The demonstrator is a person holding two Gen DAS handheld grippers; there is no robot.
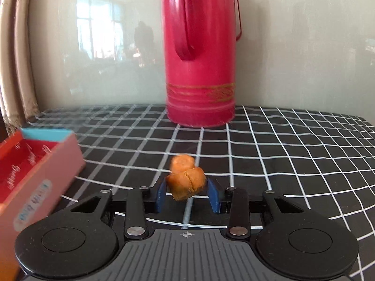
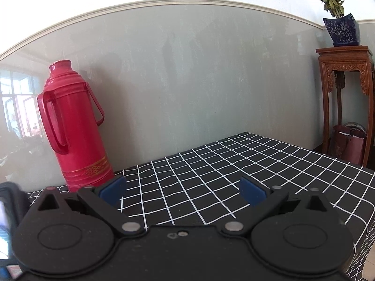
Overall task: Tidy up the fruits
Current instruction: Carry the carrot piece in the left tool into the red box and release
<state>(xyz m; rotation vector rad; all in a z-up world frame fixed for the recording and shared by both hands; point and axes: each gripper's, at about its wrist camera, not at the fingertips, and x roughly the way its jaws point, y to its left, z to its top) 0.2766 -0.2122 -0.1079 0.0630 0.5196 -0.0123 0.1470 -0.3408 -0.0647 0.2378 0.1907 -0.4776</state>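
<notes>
**Left gripper pinches fruit**

Left gripper (image 1: 187, 193) pads clamped on a lumpy orange-brown fruit (image 1: 186, 186), cracked skin, lifted just above the checked tablecloth (image 1: 281, 152). Second orange fruit (image 1: 182, 161) right behind. Red box (image 1: 35, 171) left. Right gripper (image 2: 182, 190) spread wide, nothing between.

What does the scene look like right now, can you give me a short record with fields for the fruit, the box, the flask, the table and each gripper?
fruit: orange-brown wrinkled fruit between the blue pads, a second like it just behind on the cloth
left gripper: pads pressed on the near fruit
right gripper: jaws wide apart, nothing between them
box: open red cardboard box at the left, interior red
flask: tall red thermos flask with handle upright at the wall
table: black cloth with white grid
</notes>
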